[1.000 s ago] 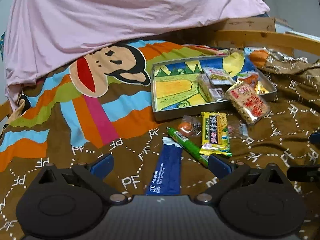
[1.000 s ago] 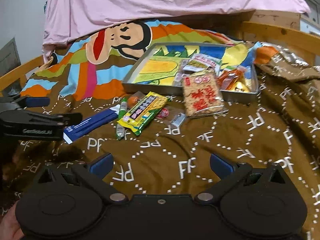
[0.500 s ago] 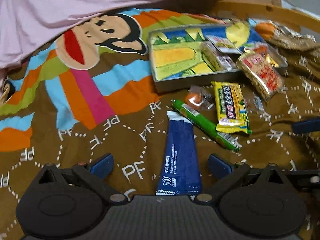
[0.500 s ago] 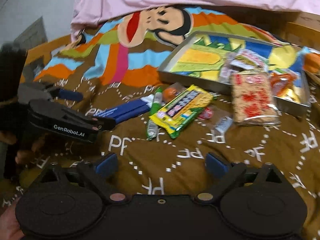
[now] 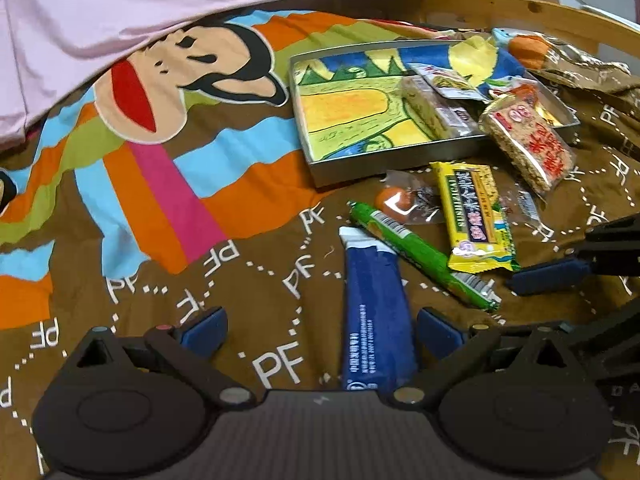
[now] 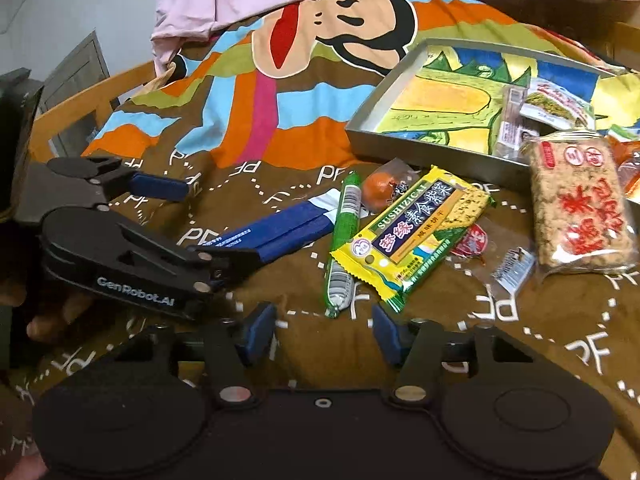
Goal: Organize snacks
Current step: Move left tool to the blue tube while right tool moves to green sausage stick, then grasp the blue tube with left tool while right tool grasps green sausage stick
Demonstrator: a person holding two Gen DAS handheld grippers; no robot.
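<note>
The left tool (image 5: 320, 330) is spread wide, and the blue pack (image 5: 376, 320) lies between its fingers, not pinched yet. If it shuts crooked, the flat pack can slide away on the soft bed (image 5: 248, 280). The green stick (image 5: 420, 254) touches the blue pack and may get dragged along. The right tool (image 6: 324, 334) is closing on nothing, just below the yellow pack (image 6: 412, 232). The tin (image 5: 360, 164) waits behind the blue pack.
</note>
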